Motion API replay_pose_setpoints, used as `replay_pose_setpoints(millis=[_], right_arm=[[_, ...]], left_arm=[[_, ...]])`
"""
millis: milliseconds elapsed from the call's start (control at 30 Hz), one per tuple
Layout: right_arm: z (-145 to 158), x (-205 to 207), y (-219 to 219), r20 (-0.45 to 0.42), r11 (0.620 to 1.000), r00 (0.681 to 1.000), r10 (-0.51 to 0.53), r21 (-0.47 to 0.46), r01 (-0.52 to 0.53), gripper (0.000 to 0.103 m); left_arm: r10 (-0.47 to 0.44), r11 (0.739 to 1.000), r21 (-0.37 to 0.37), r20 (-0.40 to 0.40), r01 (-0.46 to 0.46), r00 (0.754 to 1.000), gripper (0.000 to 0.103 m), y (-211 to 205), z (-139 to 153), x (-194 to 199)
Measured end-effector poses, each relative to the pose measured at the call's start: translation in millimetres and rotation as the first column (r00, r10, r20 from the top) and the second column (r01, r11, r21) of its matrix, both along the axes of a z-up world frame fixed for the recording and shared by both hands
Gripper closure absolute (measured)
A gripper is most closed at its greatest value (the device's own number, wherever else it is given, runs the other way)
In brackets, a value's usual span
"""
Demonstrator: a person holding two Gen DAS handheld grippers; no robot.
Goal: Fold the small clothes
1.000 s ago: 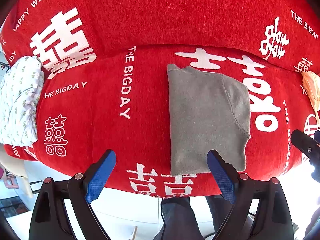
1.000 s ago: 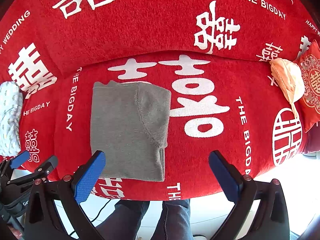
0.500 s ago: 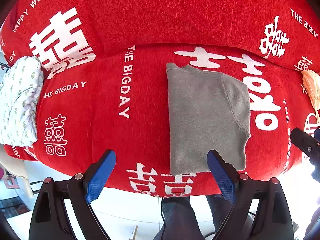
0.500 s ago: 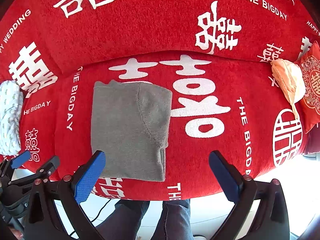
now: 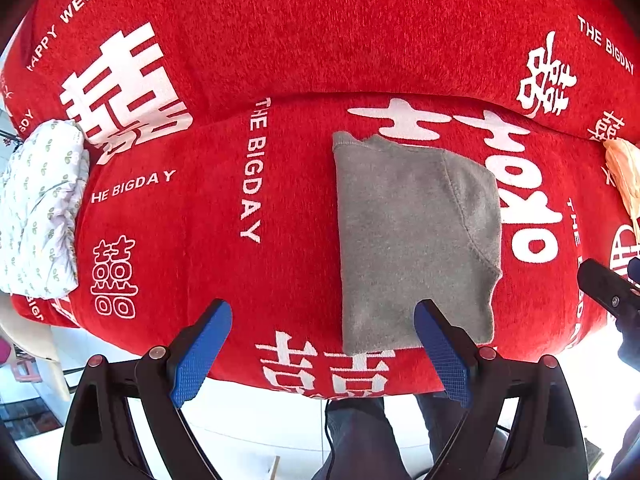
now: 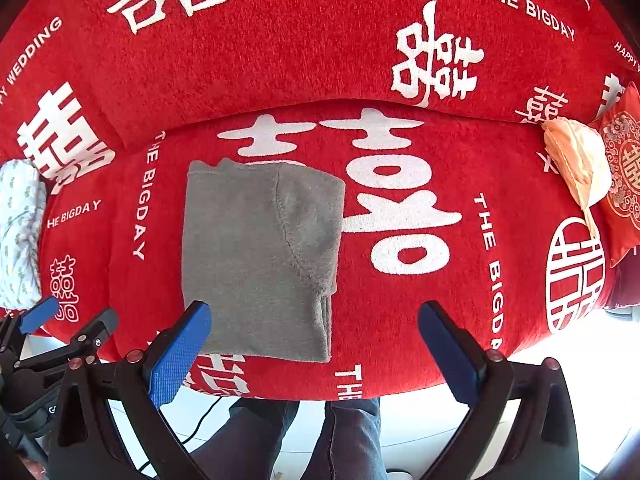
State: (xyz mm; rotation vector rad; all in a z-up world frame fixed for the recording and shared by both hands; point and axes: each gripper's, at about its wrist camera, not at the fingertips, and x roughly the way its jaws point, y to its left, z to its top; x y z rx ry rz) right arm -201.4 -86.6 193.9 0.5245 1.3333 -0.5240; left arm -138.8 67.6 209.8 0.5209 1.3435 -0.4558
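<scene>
Grey garment (image 6: 260,256) lay folded flat on the red sofa cover (image 6: 400,320), near its front edge. Both the left gripper (image 5: 322,354) and right gripper (image 6: 314,350) hung over it, jaws spread wide, holding nothing. Only the right view caught the red cushion (image 6: 622,184) behind a peach cloth (image 6: 576,164); the white patterned bundle (image 5: 38,208), maybe more folded clothes, showed best on the left.

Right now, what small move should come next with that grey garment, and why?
Probably lower both tools to the grey garment's near edge and fold it away. It lies flat, already folded lengthwise, while the left tool and right tool hover open, holding nothing.
</scene>
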Motion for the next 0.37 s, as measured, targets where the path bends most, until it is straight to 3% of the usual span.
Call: replay_pose_setpoints(millis=[367], right_arm=[[-2.4, 0.2, -0.8, -0.005, 1.0, 1.0, 0.0, 0.002, 0.0, 0.0]], left_arm=[[-0.01, 1.0, -0.026, 0.009, 0.011, 1.0, 0.01, -4.1, 4.0, 0.9]])
